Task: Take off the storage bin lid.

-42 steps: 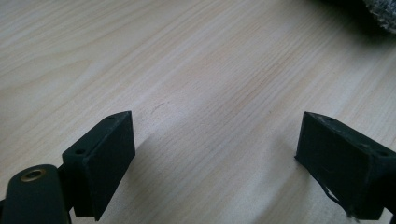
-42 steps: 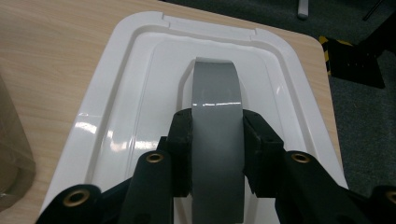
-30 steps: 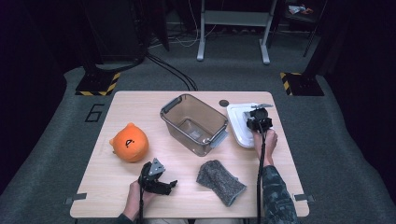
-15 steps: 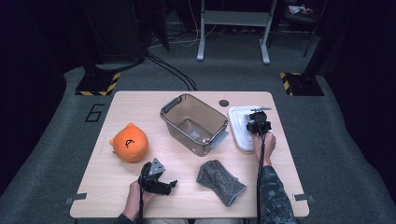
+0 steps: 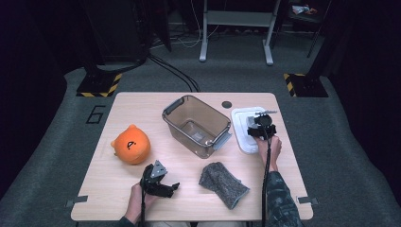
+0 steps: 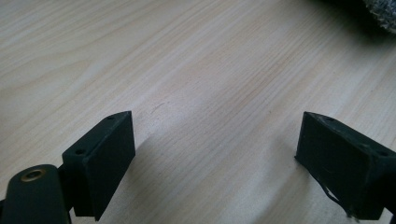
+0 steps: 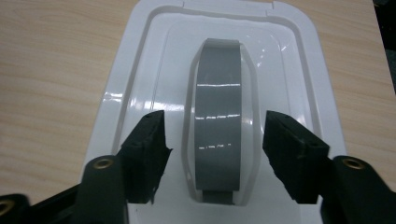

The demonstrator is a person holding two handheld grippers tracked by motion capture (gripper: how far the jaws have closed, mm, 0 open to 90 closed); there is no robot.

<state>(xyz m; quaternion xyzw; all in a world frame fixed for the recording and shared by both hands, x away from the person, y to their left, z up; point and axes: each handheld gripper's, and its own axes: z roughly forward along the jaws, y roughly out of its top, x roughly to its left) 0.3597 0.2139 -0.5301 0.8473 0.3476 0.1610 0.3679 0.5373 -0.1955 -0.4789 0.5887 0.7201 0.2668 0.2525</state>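
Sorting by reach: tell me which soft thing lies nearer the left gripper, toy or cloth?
The grey cloth, just beside the left gripper; the orange toy sits farther up the table.

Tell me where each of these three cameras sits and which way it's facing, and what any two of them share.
High view: above the person's side, looking forward and down on the table; both forearms, left tongs and right tongs show.
Left gripper view: rides the left tongs, looking along open jaws at bare wood, cloth at the corner.
Right gripper view: rides the right tongs, looking down at the white lid, jaws either side of its grey handle.
Shared: the high view also shows the lid and cloth.
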